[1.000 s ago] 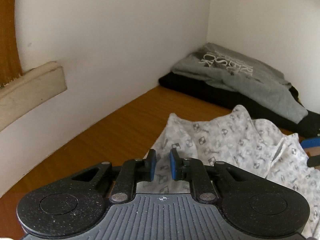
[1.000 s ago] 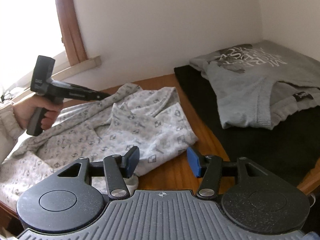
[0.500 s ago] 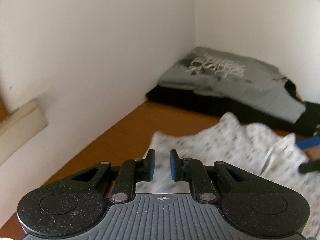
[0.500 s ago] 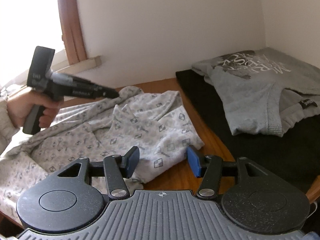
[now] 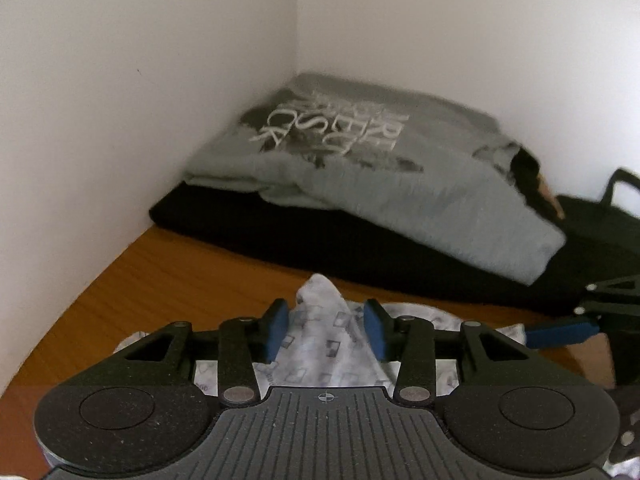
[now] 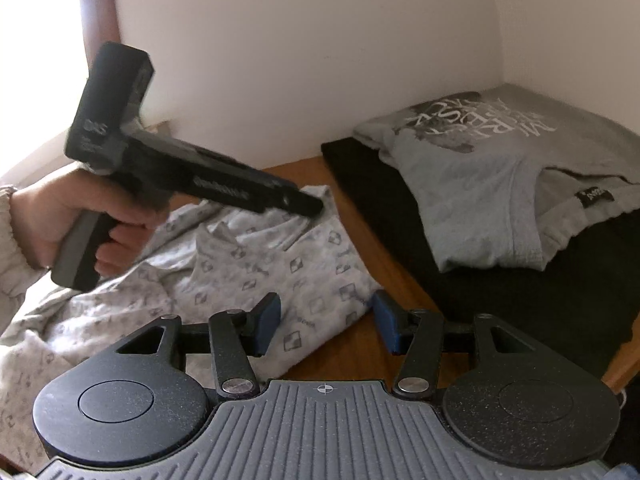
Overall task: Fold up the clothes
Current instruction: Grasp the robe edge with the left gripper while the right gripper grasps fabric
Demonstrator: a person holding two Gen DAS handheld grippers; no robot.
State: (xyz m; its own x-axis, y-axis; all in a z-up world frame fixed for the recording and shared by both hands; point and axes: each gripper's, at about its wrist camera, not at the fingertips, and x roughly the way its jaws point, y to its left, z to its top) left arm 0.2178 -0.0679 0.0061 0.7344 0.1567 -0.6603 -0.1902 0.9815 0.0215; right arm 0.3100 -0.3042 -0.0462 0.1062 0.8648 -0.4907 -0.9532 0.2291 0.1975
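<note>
on the wooden table (image 6: pixel 372 256), a patterned shirt (image 6: pixel 240 272) lies beside stacked folded clothes (image 6: pixel 480 200).

Both grippers are black with blue pads (image 5: pixel 276 330). The person's left hand (image 6: pixel 64 220) wears a knitted cream sleeve (image 6: pixel 8 232).

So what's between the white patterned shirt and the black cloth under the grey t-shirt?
Just a bare strip of the wooden table. The right wrist view shows it between the patterned shirt and the black cloth.
</note>
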